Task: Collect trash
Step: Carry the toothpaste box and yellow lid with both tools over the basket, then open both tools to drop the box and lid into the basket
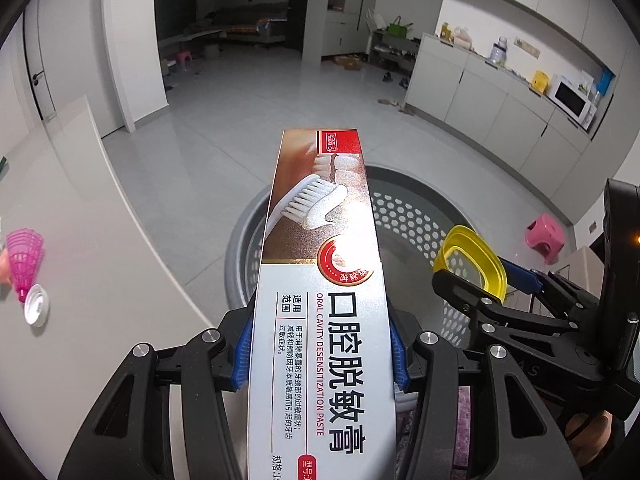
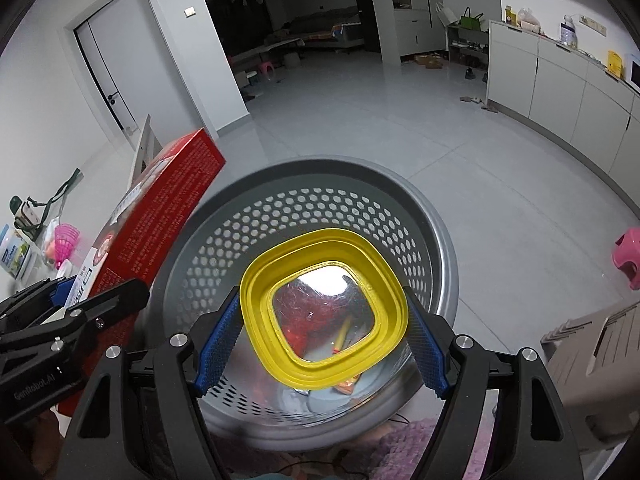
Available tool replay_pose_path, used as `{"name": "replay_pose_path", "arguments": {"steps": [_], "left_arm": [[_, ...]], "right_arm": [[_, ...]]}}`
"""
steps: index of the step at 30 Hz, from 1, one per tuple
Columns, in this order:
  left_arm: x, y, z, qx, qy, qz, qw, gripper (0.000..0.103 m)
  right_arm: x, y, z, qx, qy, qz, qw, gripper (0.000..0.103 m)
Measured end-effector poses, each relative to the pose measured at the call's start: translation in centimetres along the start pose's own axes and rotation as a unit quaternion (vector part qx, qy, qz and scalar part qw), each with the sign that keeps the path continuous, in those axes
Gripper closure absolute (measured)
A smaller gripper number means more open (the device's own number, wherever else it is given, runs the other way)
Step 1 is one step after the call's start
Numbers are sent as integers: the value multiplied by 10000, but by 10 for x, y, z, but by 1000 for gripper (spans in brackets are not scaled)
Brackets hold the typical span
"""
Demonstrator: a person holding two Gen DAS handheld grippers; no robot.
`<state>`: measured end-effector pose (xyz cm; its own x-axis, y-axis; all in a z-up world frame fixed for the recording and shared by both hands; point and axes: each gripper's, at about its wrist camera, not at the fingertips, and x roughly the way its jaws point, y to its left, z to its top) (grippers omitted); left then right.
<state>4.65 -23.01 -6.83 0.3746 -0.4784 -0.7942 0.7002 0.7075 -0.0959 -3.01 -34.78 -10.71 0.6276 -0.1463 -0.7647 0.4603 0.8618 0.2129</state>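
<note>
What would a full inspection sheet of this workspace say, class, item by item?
Surface: pale grey table, left of bin.
Job's things: long red-and-white toothpaste box; yellow-rimmed clear plastic lid; grey perforated round bin holding scraps.
Clutter: pink plastic shuttlecock, white bottle cap on table.
Grippers: left gripper shut on the box; right gripper shut on the lid, above the bin.
Cables: thin dark cable at the bottom edge of the right view.
Surroundings: tiled floor, pink plastic stool, white microwave on cabinets.
</note>
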Motion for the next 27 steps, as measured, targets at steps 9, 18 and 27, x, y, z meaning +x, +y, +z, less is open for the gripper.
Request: {"name": "replay_pose_path", "arguments": {"steps": [9, 18, 27], "left_arm": [[13, 0, 0, 20, 172, -14, 9998, 52], [15, -5, 0, 66, 197, -21, 9998, 50], [9, -1, -4, -9, 113, 28, 9999, 40]], "right_arm": [[12, 1, 5, 27, 101, 72, 9999, 29], [12, -7, 1, 146, 66, 73, 9998, 29], [7, -8, 0, 182, 13, 117, 9998, 27]]}}
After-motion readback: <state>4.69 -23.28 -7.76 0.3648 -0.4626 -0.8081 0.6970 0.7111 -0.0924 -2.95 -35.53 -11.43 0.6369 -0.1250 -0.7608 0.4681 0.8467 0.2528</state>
